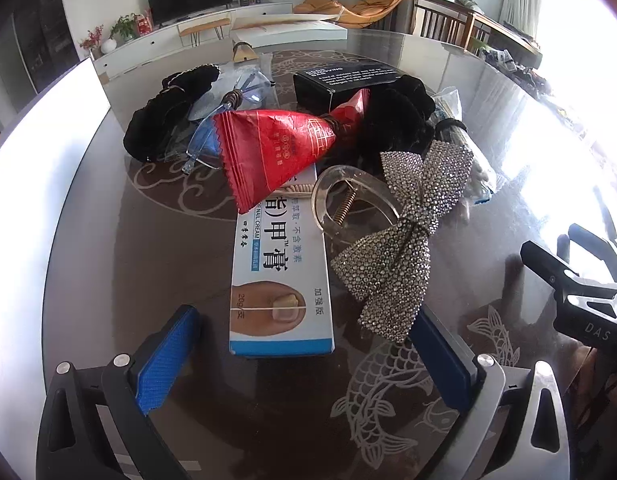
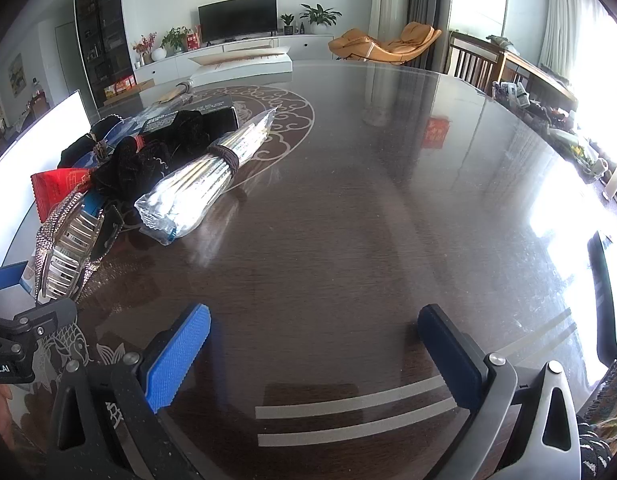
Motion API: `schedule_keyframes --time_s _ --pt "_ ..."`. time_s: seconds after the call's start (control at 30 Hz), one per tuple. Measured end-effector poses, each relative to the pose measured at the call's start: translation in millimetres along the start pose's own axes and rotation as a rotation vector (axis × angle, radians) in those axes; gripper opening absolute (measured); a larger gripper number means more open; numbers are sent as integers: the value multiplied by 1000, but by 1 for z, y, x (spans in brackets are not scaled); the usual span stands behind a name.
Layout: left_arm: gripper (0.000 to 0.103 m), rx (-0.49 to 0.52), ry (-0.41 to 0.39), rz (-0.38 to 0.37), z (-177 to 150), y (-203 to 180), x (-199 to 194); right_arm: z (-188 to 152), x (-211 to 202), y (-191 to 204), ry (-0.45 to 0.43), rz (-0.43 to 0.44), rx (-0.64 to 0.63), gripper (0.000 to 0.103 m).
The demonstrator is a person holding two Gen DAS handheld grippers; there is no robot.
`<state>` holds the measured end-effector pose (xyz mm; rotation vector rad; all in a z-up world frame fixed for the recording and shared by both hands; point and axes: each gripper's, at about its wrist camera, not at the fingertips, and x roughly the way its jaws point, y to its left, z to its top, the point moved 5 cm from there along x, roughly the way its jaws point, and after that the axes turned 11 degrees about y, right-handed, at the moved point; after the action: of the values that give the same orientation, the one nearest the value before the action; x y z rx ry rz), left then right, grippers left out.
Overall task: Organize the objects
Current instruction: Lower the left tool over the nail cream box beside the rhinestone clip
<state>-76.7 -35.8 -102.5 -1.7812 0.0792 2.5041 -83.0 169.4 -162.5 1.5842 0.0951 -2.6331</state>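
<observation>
Both tools are held with fingers apart: the left tool (image 1: 304, 354) at the cream box (image 1: 280, 280) and bow (image 1: 404, 232), the right tool (image 2: 314, 354) over bare desk (image 2: 368, 200).

left gripper (image 1: 304, 354): jaws spread wide, nothing between the blue pads (image 1: 166, 360), held low and pointing forward | right gripper (image 2: 314, 354): jaws spread wide, empty, held low | the two grippers sit side by side, apart

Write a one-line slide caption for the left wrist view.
Open left gripper faces a nail cream box, rhinestone bow and red packet on the table.
</observation>
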Motion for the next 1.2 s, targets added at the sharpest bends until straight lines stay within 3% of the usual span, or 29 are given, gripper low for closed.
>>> schedule_keyframes --time_s 0.9,1.2 --pt "103 0 7 -2 -3 1 -1 0 0 0 -12 -1 1 103" --pt "103 22 16 -10 -21 13 -8 0 0 0 -14 -2 1 103"
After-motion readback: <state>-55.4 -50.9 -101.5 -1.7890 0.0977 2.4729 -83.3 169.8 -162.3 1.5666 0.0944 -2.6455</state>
